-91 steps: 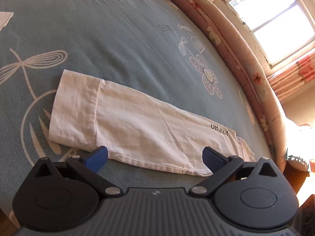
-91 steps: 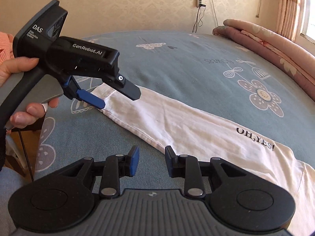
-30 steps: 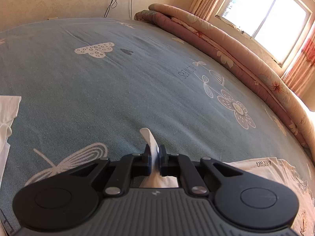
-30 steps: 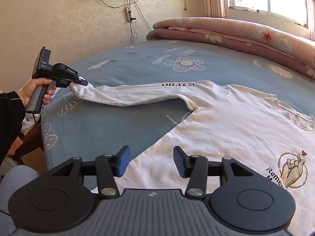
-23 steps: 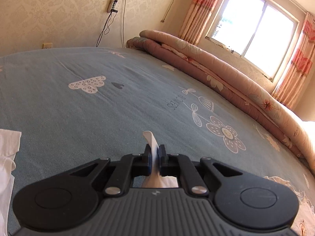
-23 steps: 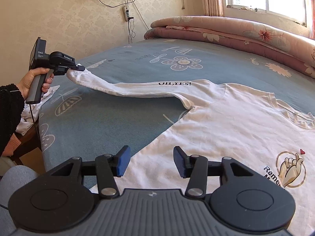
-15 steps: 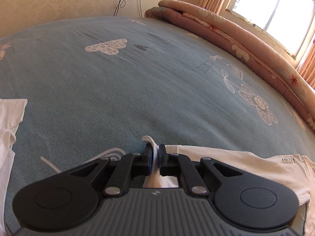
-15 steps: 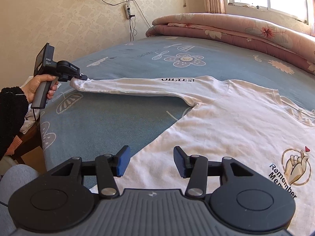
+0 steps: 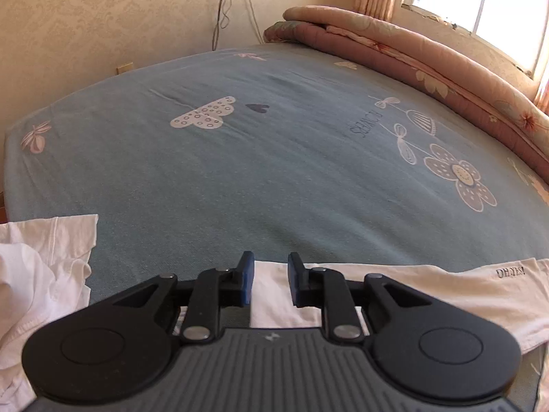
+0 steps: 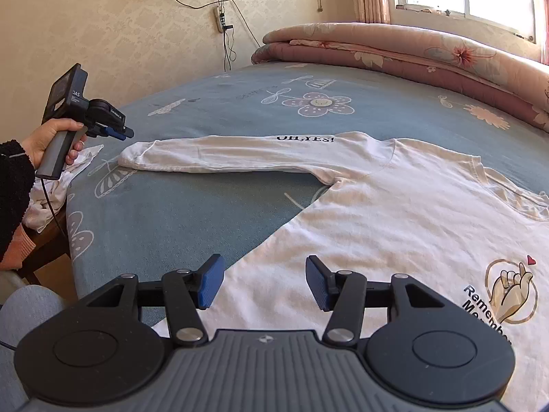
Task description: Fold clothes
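A white shirt (image 10: pixel 394 213) lies flat on the bed (image 10: pixel 206 206), its sleeve (image 9: pixel 429 295) stretched out. The left hand-held gripper (image 9: pixel 270 283) hovers at the cuff, jaws narrowly parted, empty. The right hand-held gripper (image 10: pixel 264 283) hangs wide above the shirt's hem.

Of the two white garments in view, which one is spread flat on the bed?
The long-sleeved shirt printed "OH,YES!" on its sleeve; it lies flat on the blue bedsheet. The other white garment sits crumpled at the bed's edge.
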`<state>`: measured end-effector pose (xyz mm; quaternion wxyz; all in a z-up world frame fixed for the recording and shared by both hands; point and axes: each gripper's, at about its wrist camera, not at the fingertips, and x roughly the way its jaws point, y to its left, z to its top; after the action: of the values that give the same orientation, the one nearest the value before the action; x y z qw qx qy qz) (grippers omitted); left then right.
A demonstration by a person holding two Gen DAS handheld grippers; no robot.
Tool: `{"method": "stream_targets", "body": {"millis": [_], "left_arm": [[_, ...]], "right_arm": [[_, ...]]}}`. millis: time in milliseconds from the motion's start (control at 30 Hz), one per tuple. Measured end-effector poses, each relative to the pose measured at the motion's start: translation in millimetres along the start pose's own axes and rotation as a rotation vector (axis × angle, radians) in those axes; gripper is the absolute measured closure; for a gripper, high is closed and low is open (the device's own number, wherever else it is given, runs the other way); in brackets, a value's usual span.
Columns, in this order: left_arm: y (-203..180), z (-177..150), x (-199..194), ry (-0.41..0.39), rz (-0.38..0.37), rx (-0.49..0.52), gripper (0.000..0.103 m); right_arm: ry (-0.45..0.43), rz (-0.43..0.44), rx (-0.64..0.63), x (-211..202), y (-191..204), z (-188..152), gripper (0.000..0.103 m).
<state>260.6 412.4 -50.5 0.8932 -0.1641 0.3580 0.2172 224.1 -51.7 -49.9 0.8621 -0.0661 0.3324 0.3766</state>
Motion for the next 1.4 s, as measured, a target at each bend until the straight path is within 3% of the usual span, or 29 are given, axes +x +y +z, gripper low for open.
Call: {"method": "stream_targets", "body": {"millis": [33, 100, 167, 233, 300, 367, 433, 567, 667, 767, 833, 900, 1033, 1133, 1400], "left_arm": [[-13, 1, -5, 0.007, -0.041, 0.023, 0.068], [-44, -1, -11, 0.015, -0.126, 0.057, 0.042], [-82, -9, -9, 0.021, -0.198, 0.094, 0.032], [-107, -19, 0, 0.041, -0.224, 0.104, 0.032], [-119, -31, 15, 0.091, -0.239, 0.051, 0.032], [-124, -40, 28, 0.130, -0.177, 0.012, 0.032], [-127, -49, 34, 0.145, -0.067, 0.027, 0.032], [-114, -62, 25, 0.096, -0.003, -0.016, 0.030], [-102, -71, 16, 0.060, -0.009, -0.055, 0.027], [-101, -65, 8, 0.076, 0.067, 0.023, 0.026], [-91, -59, -2, 0.030, 0.095, 0.016, 0.022], [-77, -56, -8, 0.008, 0.093, -0.024, 0.014], [-48, -58, 0, 0.043, 0.066, -0.108, 0.014], [-43, -59, 5, 0.068, 0.078, -0.097, 0.014], [-57, -64, 18, 0.133, 0.119, -0.010, 0.011]], "right_arm": [[0.001, -0.001, 0.004, 0, -1, 0, 0.045], [0.003, 0.004, 0.027, 1, -3, 0, 0.045], [0.001, -0.002, 0.030, -1, -3, 2, 0.045], [-0.001, -0.009, 0.030, -4, -4, 4, 0.045], [0.001, -0.014, 0.015, -8, -5, 8, 0.045], [0.006, -0.013, -0.002, -11, -10, 17, 0.045], [0.008, -0.010, -0.021, -13, -16, 31, 0.045], [-0.008, 0.020, -0.051, -2, -24, 77, 0.052], [-0.013, 0.051, -0.065, 28, -18, 120, 0.063], [0.031, 0.072, -0.073, 78, -4, 152, 0.063], [0.080, 0.082, -0.066, 117, 7, 170, 0.063], [0.133, 0.070, -0.064, 156, 18, 179, 0.063], [0.191, 0.036, -0.068, 221, 37, 185, 0.067], [0.202, 0.004, -0.037, 258, 39, 186, 0.067], [0.188, 0.017, -0.206, 267, 38, 185, 0.066]]}}
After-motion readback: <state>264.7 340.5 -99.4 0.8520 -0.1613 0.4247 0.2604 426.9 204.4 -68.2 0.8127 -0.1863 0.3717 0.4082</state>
